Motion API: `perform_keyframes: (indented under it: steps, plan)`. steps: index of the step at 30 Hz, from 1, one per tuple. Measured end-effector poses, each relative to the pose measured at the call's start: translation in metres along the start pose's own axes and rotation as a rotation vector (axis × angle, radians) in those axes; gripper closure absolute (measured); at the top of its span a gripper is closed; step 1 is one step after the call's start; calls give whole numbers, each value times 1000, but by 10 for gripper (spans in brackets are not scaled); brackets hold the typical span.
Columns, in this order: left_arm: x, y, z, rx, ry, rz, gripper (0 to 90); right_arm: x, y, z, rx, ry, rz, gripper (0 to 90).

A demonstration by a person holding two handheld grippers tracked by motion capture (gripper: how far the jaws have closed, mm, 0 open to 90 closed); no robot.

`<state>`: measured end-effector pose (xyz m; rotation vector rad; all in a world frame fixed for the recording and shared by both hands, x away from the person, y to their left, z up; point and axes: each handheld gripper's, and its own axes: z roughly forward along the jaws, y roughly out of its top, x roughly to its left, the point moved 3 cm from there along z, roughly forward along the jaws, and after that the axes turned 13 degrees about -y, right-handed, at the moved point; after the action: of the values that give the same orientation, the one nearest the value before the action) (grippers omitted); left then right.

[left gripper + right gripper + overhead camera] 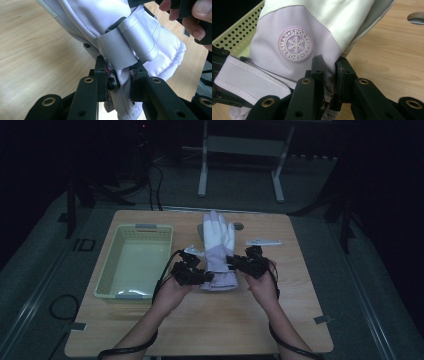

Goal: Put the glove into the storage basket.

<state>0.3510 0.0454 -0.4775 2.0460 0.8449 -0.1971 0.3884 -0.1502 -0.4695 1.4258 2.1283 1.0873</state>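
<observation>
Both grippers, left (209, 276) and right (232, 260), are matte black with brass-ringed screw holes; black cables trail along bare forearms, no sleeves

white-lilac ski glove (218, 251) flat on table, cuff pinched

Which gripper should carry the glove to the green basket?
Probably the left gripper: it is shut on the glove at the cuff and sits on the basket side. The right gripper grips the far side.
</observation>
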Motion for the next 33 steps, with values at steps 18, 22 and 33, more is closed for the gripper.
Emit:
perform_keyframes:
  steps: [18, 22, 33]
  plan:
    - [8, 4, -45, 41, 53, 2, 736, 38, 28, 4, -20, 12, -40, 786]
    - [13, 2, -59, 40, 64, -4, 736, 53, 36, 8, -20, 17, -54, 787]
    - [26, -8, -90, 39, 88, -29, 736, 84, 47, 19, -30, 36, -73, 787]
